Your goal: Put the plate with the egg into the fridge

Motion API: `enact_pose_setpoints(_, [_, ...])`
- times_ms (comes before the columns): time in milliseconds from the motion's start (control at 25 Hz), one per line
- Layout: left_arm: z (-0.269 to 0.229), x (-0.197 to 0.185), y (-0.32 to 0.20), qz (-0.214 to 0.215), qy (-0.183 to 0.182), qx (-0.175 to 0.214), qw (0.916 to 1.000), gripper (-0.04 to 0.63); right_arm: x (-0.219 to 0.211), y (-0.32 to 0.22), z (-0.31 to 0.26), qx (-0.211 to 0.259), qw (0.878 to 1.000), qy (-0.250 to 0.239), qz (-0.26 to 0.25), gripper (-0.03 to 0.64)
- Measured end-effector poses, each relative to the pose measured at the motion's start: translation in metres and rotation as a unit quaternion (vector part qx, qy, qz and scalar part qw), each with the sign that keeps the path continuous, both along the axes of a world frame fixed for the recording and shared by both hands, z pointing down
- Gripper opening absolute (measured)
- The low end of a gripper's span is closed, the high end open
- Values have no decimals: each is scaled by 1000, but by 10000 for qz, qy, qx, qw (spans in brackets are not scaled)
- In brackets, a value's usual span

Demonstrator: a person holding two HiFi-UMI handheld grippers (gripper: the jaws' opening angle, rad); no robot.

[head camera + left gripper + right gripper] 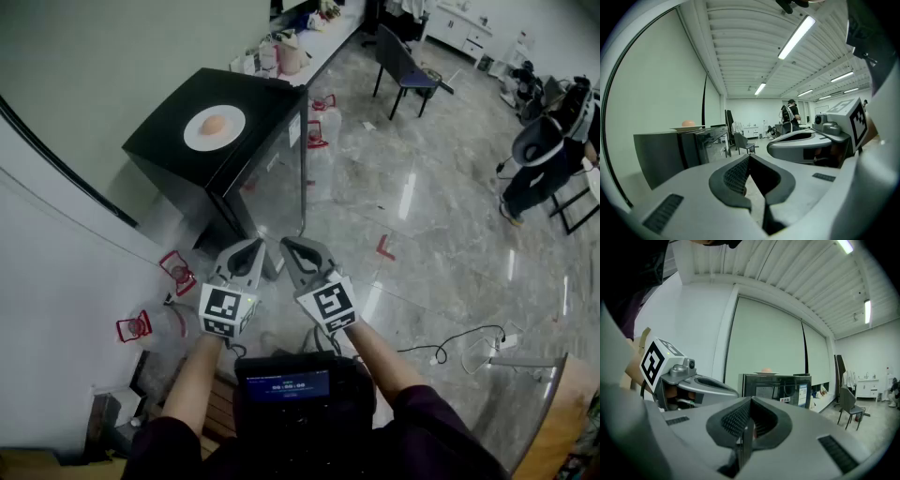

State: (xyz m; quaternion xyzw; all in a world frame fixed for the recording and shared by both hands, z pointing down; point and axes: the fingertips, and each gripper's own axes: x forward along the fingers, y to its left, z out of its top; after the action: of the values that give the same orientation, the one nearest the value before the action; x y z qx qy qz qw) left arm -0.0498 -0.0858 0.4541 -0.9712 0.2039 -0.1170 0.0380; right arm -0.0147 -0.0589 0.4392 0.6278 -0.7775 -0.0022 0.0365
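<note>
A white plate [214, 127] with a brown egg [214, 123] on it rests on top of a small black fridge [220, 150], whose glass door is closed. The plate [687, 127] and egg [688, 123] also show in the left gripper view, and the plate [765, 373] again in the right gripper view. Both grippers hang side by side well short of the fridge, over the floor. My left gripper [249, 251] is shut and empty. My right gripper [292, 249] is shut and empty too.
A white wall runs along the left. Red-framed items [178, 272] lie on the floor beside the fridge. A dark chair [405, 64] stands at the back, a person [546, 150] at the far right, and a cable [459, 342] lies on the marble floor.
</note>
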Motion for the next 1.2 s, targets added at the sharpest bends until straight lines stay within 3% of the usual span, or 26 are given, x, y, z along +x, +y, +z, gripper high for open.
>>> enact_pose_setpoints(320, [4,-3,-2,-77,-94,23,9999,11,1,-2,5,-65,9999,85,129,9])
enact_pose_setpoints(680, [39,-47,-35,-344,-397,-89,9986,11,-37,-34,77,-973,9937,-75,555,32])
enact_pose_setpoints(880, [65,-69,-66,-7,-567,-117,9983,11,-56,-71,117,-1356,9839,-56,1160,63])
enact_pose_setpoints(1200, [73,-89,-103,869,-599,-153,9943,11,-49,-123,160,-1781,9555,-31,2351,87])
